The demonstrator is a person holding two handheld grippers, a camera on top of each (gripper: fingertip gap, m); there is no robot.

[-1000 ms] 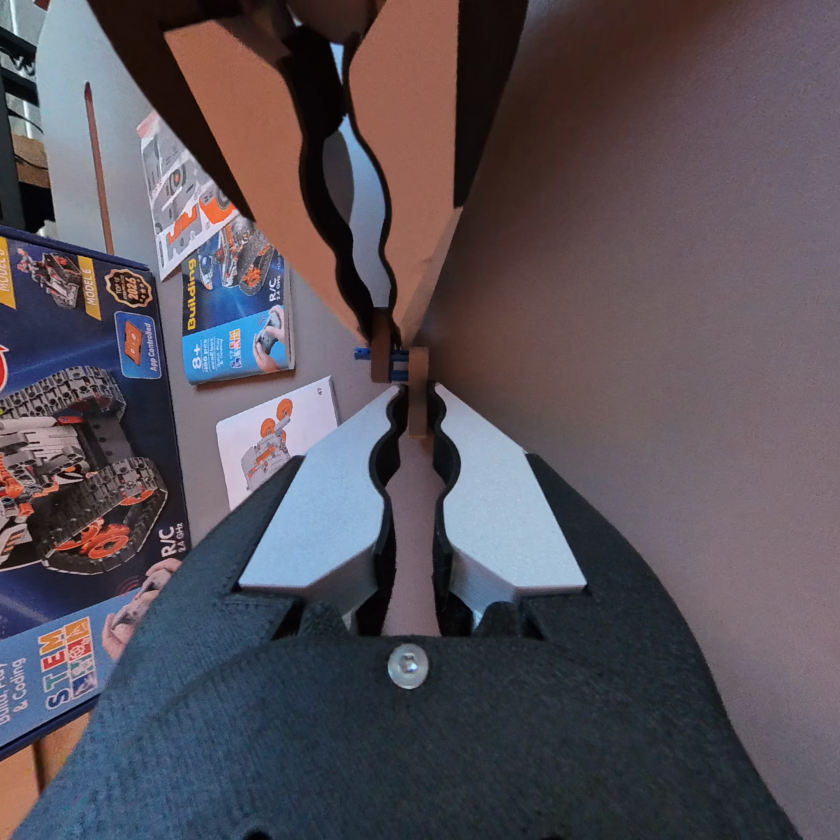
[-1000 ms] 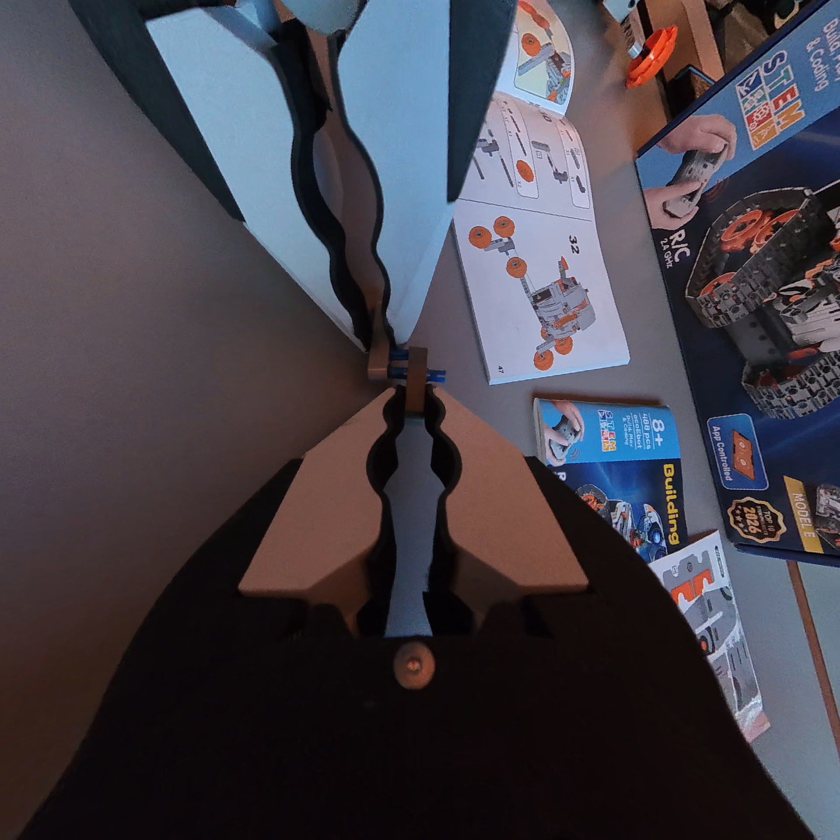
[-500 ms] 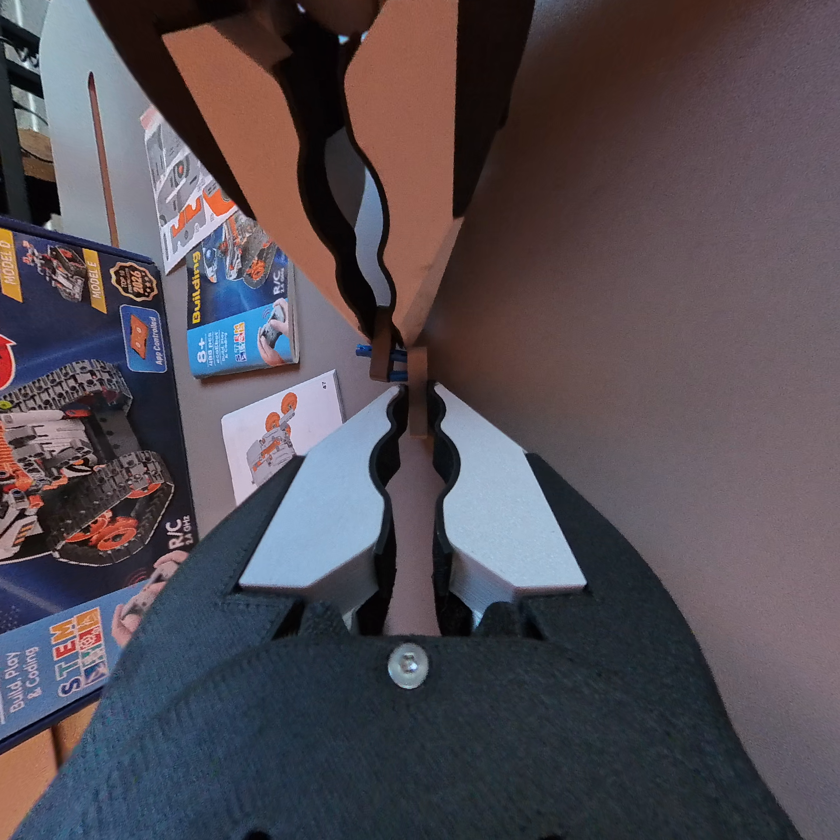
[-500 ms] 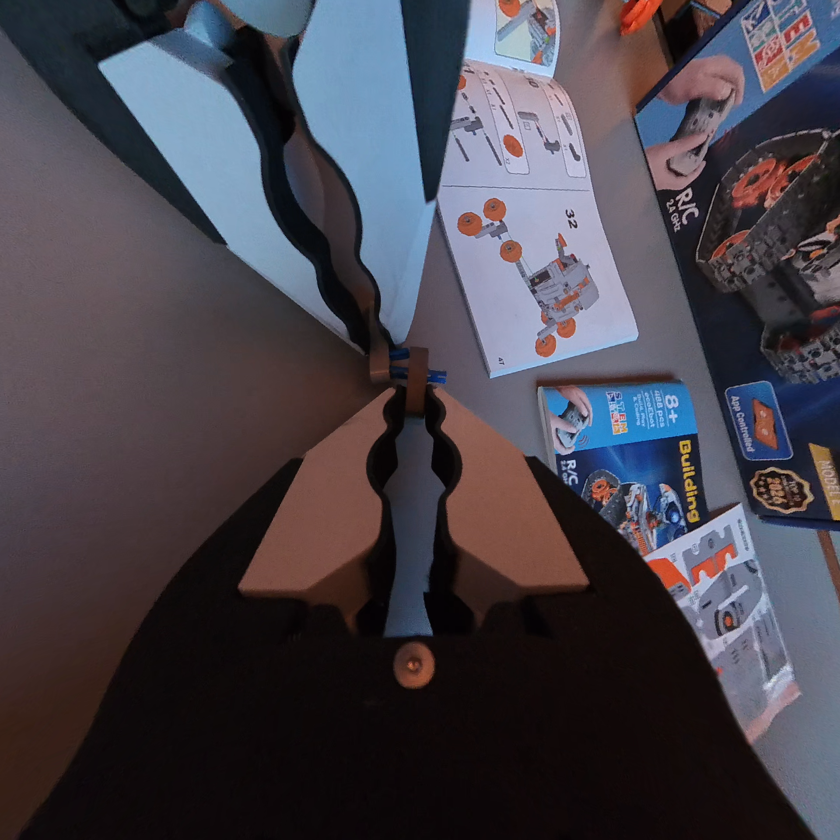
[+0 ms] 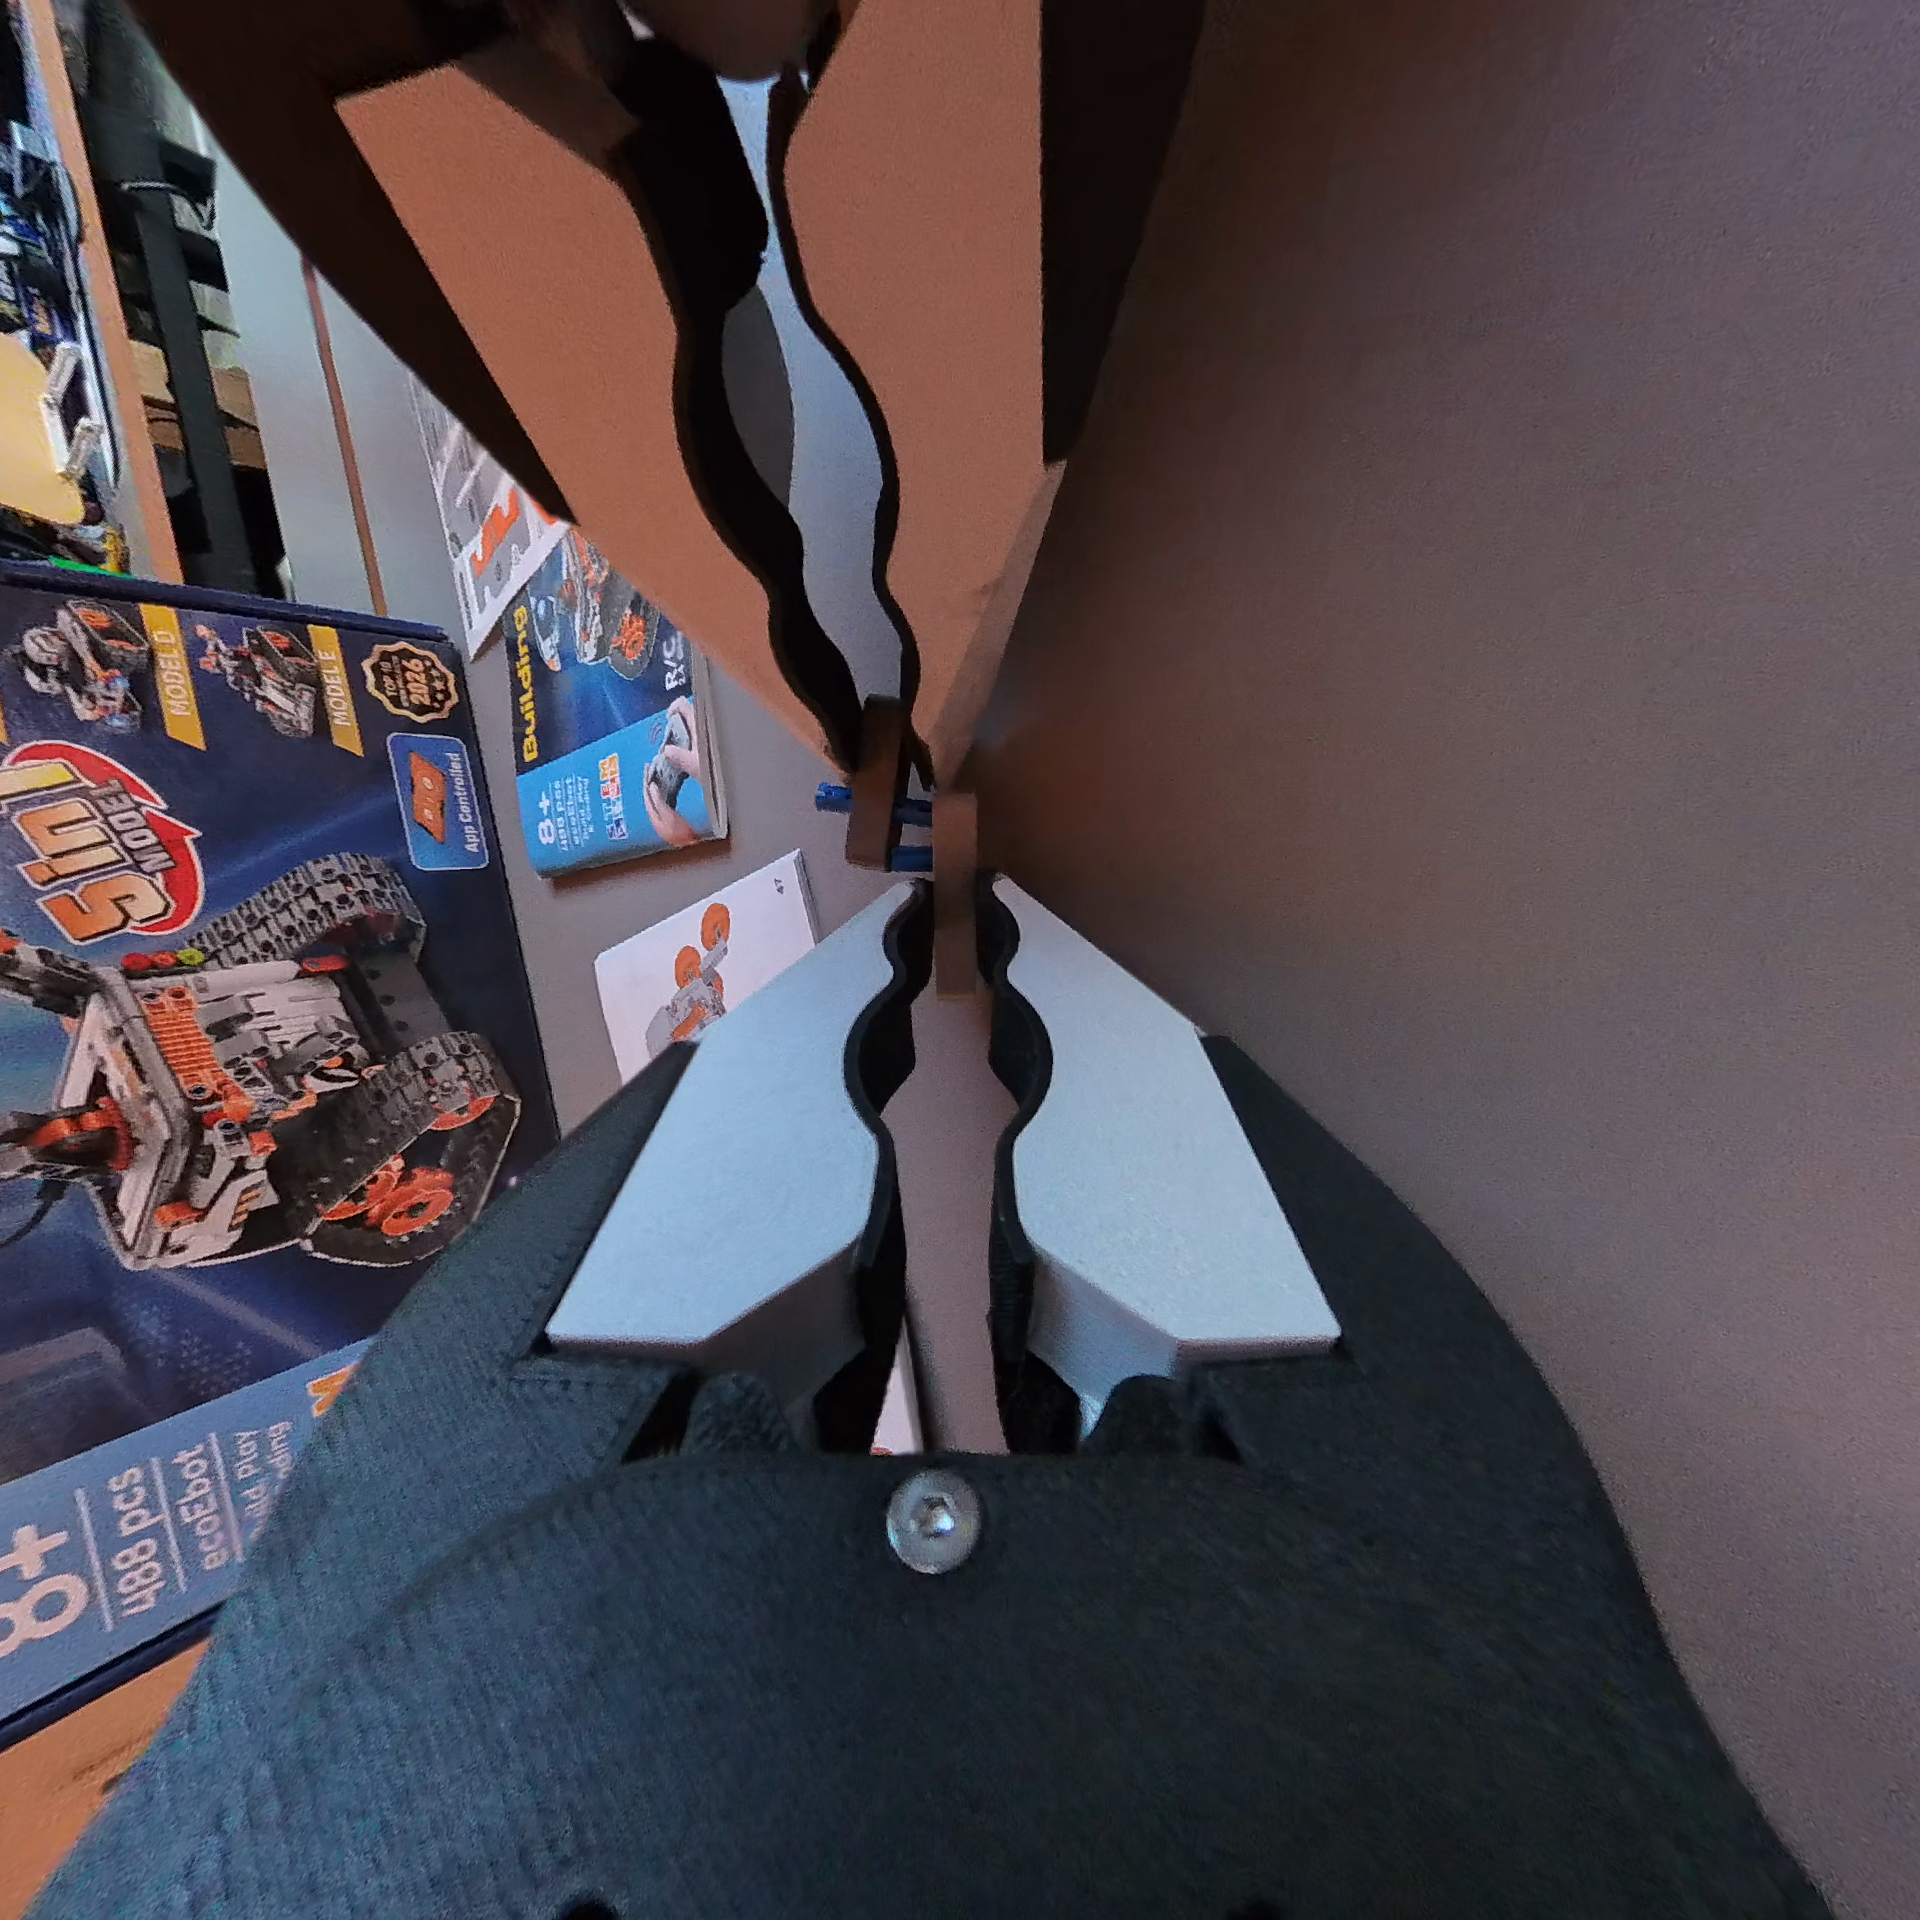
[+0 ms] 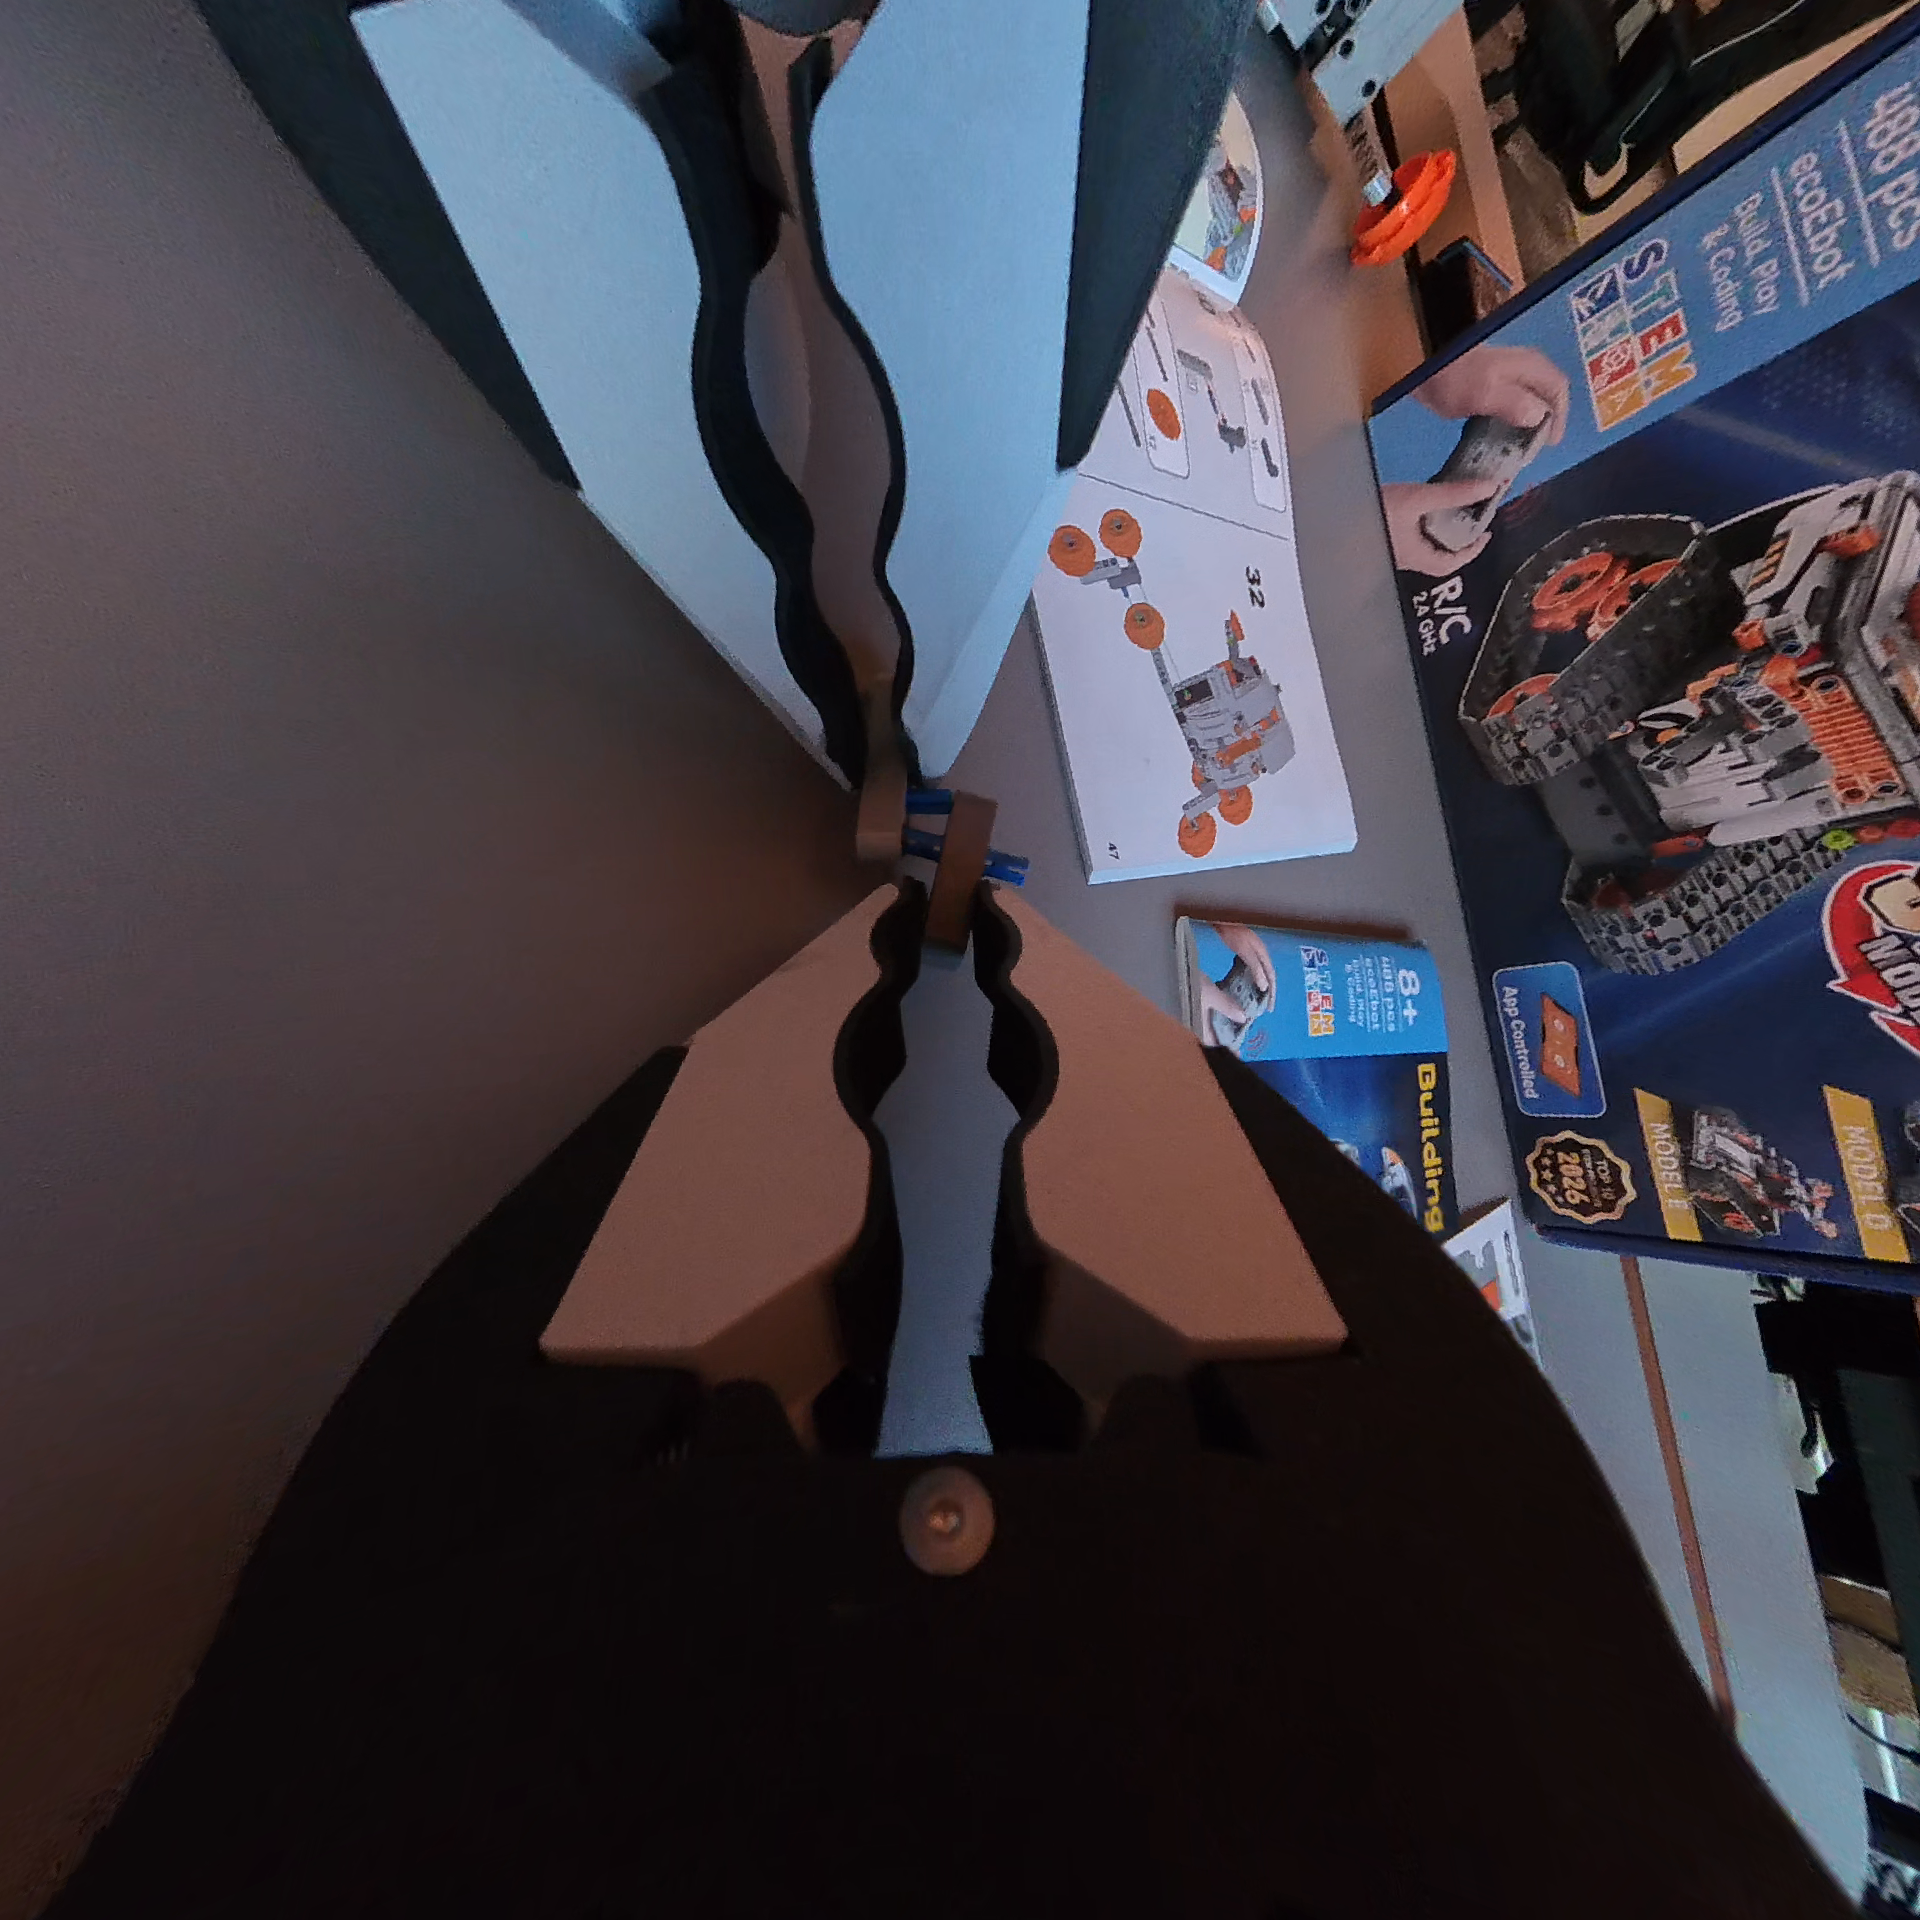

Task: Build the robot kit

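Above a grey tabletop (image 5: 1507,727), the two grippers meet tip to tip. The left gripper (image 5: 951,914), with pale grey fingers, is clamped on a small brown flat piece (image 5: 954,904). The right gripper (image 6: 940,914), with tan fingers, is clamped on a second brown flat piece (image 6: 951,883). Short blue pins (image 6: 925,821) run between the two pieces, which stand close and nearly parallel; a pin end juts out past the right gripper's piece on the booklet side.

Off to one side, well apart from the fingertips, lie printed things: an open white instruction booklet (image 6: 1195,665), a small blue manual (image 6: 1320,1029) just beside it, and a large dark blue toy box (image 6: 1683,727) farther out, its near edge parallel to the booklet's. An orange wheel part (image 6: 1403,208) sits at the far end of the table. On the other side of the grippers the tabletop is bare grey all the way to the frame's edge.
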